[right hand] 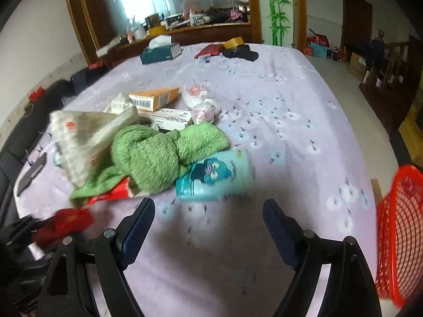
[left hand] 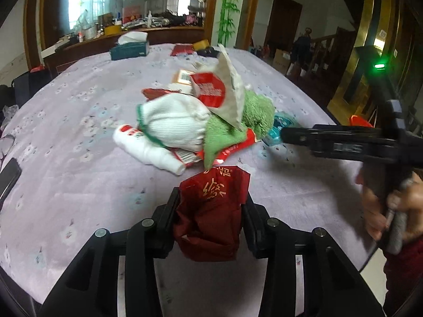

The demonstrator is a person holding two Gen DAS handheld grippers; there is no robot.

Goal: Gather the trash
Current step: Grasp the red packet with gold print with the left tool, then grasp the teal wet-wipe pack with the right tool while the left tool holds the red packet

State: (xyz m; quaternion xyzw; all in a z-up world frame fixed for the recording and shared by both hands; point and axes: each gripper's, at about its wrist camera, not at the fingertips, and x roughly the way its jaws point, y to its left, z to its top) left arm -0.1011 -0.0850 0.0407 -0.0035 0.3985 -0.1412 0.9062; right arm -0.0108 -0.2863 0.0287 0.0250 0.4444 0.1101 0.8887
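My left gripper [left hand: 210, 203] is shut on a dark red wrapper [left hand: 211, 211] with gold characters, held just above the lilac tablecloth [left hand: 79, 158]; it also shows, blurred, in the right wrist view [right hand: 66, 222]. A pile lies ahead: white bottle [left hand: 148, 150], white glove [left hand: 174, 121], green towel [right hand: 158, 153], grey paper packet [left hand: 230, 92], red wrappers. My right gripper [right hand: 208, 219] is open and empty, just short of a teal wet-wipe pack [right hand: 216, 177]. In the left wrist view it [left hand: 284, 134] reaches in from the right toward that pack [left hand: 277, 126].
A red mesh basket [right hand: 399, 227] hangs off the table's right edge. Orange and white cartons [right hand: 158, 97] and a crumpled plastic bag [right hand: 201, 105] lie behind the pile. A tissue box [right hand: 161, 50], tape roll [right hand: 234, 41] and black items sit at the far edge.
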